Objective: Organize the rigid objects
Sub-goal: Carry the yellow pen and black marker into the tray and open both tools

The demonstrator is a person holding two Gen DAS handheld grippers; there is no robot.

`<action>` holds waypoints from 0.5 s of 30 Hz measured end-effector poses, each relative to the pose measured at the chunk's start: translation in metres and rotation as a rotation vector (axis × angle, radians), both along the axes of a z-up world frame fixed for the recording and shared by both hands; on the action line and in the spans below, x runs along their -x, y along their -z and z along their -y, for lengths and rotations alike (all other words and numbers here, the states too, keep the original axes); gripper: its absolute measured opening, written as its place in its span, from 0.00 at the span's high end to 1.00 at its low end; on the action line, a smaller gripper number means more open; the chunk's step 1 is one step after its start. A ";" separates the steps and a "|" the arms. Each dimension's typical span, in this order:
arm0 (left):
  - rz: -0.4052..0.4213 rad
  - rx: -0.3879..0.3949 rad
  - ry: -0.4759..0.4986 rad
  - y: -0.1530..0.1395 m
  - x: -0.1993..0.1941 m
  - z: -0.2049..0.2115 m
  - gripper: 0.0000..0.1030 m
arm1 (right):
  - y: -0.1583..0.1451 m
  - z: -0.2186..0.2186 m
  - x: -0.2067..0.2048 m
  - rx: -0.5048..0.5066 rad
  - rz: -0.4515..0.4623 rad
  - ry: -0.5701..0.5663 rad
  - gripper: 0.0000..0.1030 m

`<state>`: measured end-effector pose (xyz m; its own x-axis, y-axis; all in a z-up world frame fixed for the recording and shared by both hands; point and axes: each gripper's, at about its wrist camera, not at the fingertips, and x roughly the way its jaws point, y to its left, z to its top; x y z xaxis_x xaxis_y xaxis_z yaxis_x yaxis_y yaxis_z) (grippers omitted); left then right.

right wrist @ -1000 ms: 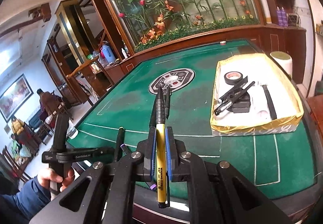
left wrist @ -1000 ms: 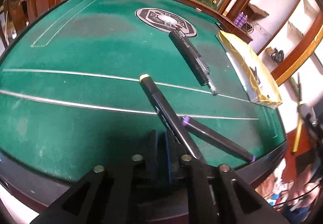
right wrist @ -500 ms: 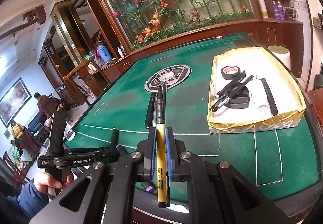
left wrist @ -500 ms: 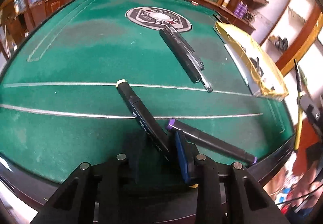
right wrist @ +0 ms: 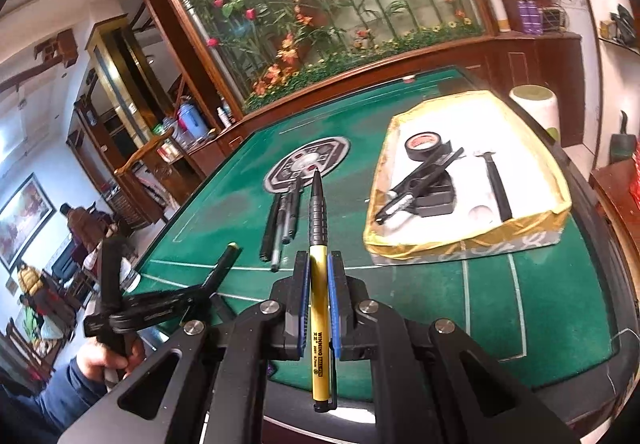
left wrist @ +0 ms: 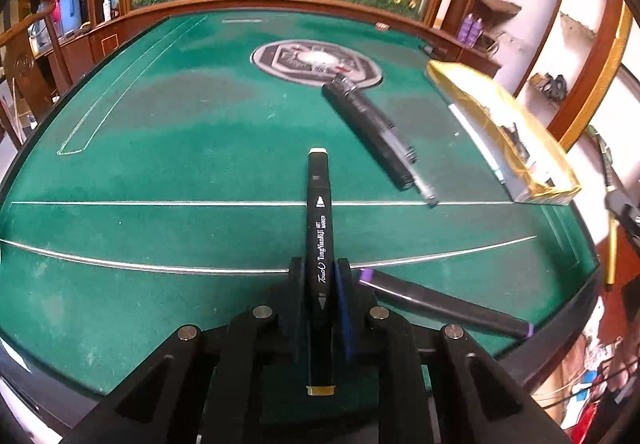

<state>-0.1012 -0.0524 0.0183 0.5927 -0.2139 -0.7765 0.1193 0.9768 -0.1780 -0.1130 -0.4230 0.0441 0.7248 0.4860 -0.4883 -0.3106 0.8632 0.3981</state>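
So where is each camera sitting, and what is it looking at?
Left wrist: sits on the left gripper, looks along its closing jaws and black marker over the green table; no body shows.
Right wrist: sits on the right gripper, shut on a yellow pen, facing the gold tray; a hand shows.
Shared: table, tray, marker.

Behind the green table (right wrist: 500,304) a glass case of flowers (right wrist: 320,4) fills the far wall. A framed picture (right wrist: 22,220) hangs far left, near seated people (right wrist: 82,224).
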 end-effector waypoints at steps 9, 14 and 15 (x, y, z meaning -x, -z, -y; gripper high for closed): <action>0.057 0.100 0.090 -0.041 -0.001 0.024 0.85 | 0.005 0.033 -0.010 -0.045 -0.038 0.090 0.92; 0.048 0.153 0.195 -0.060 -0.024 0.079 0.85 | -0.002 0.047 -0.029 -0.016 -0.033 0.139 0.92; 0.052 0.155 0.210 -0.062 -0.028 0.089 0.85 | -0.003 0.051 -0.033 -0.017 -0.034 0.149 0.92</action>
